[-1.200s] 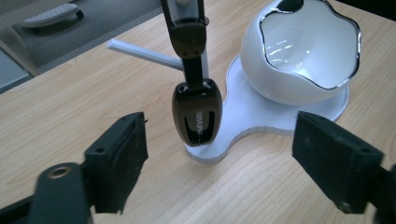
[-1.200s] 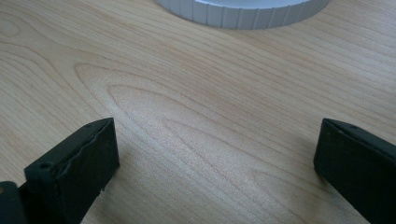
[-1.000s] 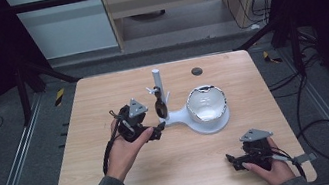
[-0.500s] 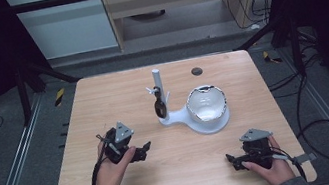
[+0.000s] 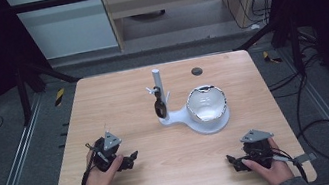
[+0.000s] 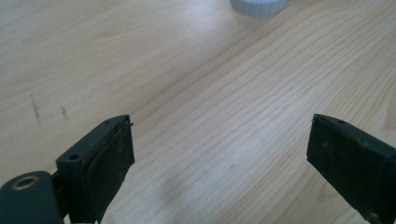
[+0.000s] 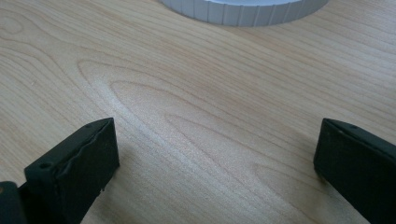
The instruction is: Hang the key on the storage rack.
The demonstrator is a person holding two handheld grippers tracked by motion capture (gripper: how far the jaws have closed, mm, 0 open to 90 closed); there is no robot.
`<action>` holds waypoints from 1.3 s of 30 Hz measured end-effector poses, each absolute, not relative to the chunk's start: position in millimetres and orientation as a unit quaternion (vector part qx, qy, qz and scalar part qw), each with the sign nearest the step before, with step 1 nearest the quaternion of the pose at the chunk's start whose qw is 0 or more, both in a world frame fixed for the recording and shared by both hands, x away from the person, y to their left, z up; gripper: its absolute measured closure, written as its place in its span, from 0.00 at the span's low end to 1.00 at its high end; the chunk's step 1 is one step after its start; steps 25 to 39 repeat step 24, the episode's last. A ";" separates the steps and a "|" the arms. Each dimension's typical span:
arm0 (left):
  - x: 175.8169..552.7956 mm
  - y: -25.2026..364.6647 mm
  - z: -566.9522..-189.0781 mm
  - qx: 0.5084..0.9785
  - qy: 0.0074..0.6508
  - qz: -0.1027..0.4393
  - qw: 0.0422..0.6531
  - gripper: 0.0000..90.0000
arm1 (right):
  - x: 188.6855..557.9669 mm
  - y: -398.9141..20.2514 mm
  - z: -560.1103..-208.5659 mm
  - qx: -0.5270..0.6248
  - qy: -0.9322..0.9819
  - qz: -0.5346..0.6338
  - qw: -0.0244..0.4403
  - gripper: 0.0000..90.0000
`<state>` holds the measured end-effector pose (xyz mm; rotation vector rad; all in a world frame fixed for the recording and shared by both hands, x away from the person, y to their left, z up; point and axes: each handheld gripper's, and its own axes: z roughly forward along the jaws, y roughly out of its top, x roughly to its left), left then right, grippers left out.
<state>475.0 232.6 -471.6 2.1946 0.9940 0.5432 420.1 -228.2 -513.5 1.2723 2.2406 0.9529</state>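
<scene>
Your left gripper (image 5: 130,159) rests low over the near-left part of the table (image 5: 117,95), its jaws spread wide with nothing between them but bare wood. Your right gripper (image 5: 232,161) sits at the near-right edge, jaws likewise spread and empty, and points toward the table's middle.

From the left gripper, the white stand (image 5: 192,118) lies far and to the right, well apart. From the right gripper it lies far and slightly left, and looks a little nearer to that hand. In the right gripper view the ribbed white rim of the stand's base (image 7: 243,11) runs across the top edge, straight ahead of the jaws.

The stand's long axis runs left to right. An upright post (image 5: 157,81) rises at its left end, with a small dark piece (image 5: 159,107) hanging beside the post. The round bowl (image 5: 206,104) sits at its right end.

To reach the post, your left hand probably has the clearer line; for the bowl, your right. A small dark disc (image 5: 196,71) lies at the far edge of the table, beyond the stand.

No brand, label or writing can be read anywhere.
</scene>
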 end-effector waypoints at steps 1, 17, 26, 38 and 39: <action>476.0 236.0 -475.5 0.838 0.386 0.205 0.327 0.08 | 420.1 -228.3 -513.5 0.453 0.800 0.341 0.196 0.00; 480.2 271.9 -504.4 0.784 0.481 0.180 0.349 0.06 | 420.1 -228.3 -513.5 0.454 0.800 0.341 0.195 0.00; 480.9 267.3 -508.4 0.793 0.469 0.208 0.329 0.01 | 420.2 -228.3 -513.4 0.454 0.800 0.341 0.195 0.00; 480.9 267.3 -508.4 0.793 0.469 0.208 0.329 0.01 | 420.2 -228.3 -513.4 0.454 0.800 0.341 0.195 0.00; 480.9 267.3 -508.4 0.793 0.469 0.208 0.329 0.01 | 420.2 -228.3 -513.4 0.454 0.800 0.341 0.195 0.00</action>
